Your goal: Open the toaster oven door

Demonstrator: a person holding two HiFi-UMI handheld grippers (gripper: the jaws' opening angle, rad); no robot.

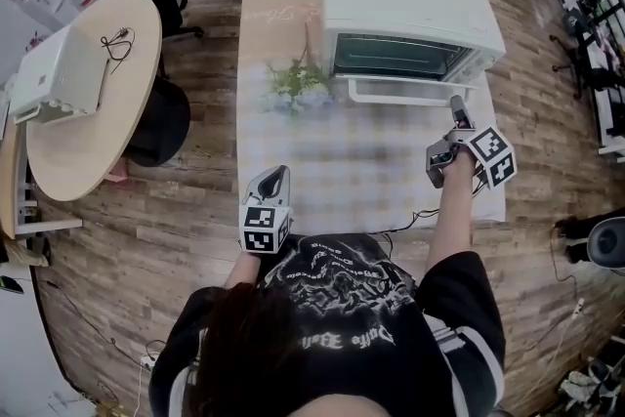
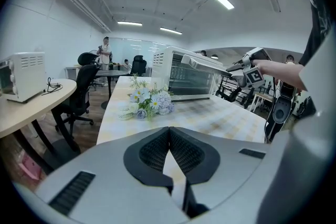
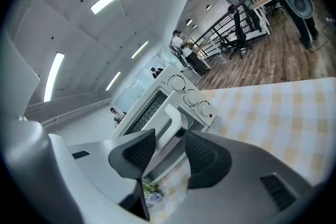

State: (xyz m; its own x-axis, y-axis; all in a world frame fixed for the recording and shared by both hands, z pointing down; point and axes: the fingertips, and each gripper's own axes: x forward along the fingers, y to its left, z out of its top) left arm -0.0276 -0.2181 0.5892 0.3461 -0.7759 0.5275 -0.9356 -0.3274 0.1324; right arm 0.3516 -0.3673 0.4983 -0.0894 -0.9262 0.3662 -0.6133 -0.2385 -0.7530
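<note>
Framing the door handle, right gripper jaws stand apart (left gripper: together).

Head view: above the person, steeply down onto the table. Left gripper view: low at the table's near edge, facing the toaster oven across it. Right gripper view: tilted, close before it. Shared: toaster oven, flowers.
</note>
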